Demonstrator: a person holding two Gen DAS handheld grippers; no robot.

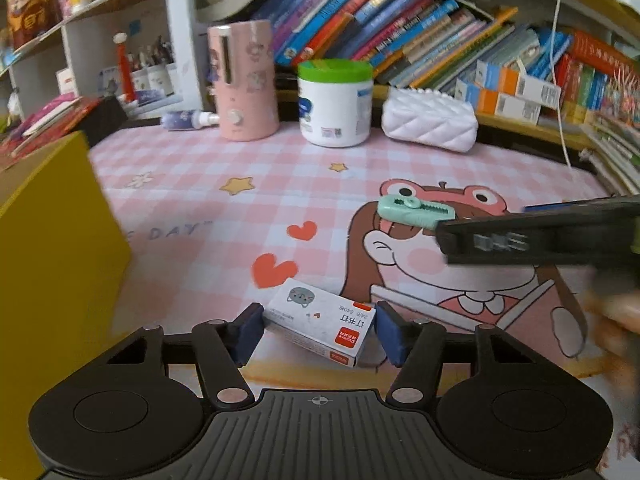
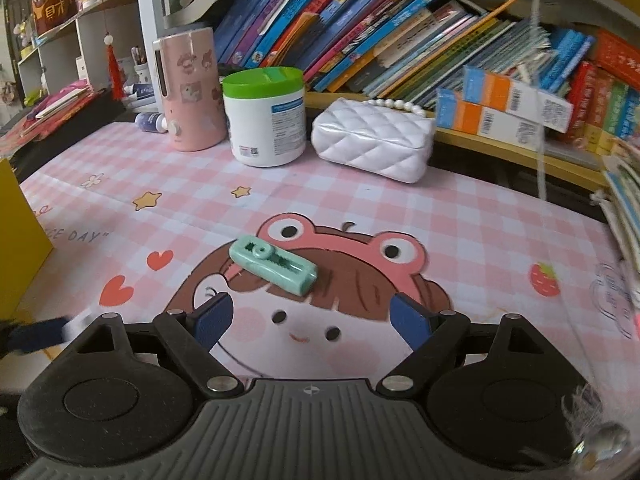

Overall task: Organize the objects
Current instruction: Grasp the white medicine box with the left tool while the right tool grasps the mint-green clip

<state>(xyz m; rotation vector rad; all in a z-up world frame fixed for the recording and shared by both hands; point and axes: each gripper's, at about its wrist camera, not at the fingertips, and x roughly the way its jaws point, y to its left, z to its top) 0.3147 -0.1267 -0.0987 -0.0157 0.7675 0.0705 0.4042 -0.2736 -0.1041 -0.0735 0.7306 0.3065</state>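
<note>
A small white staple box (image 1: 322, 322) with a red label and a cat picture lies on the pink checked mat. My left gripper (image 1: 318, 330) is open with a blue pad on each side of the box, close to it. A mint green utility knife (image 2: 273, 266) lies on the cartoon girl print; it also shows in the left wrist view (image 1: 414, 211). My right gripper (image 2: 310, 322) is open and empty just short of the knife. The right gripper's black body (image 1: 536, 238) shows in the left wrist view.
A yellow box (image 1: 48, 248) stands at the left. At the back stand a pink humidifier (image 2: 190, 92), a white green-lidded tub (image 2: 264, 116) and a white quilted purse (image 2: 372, 142). Books (image 2: 360, 28) fill the shelf behind; more books (image 2: 624, 208) are stacked at the right.
</note>
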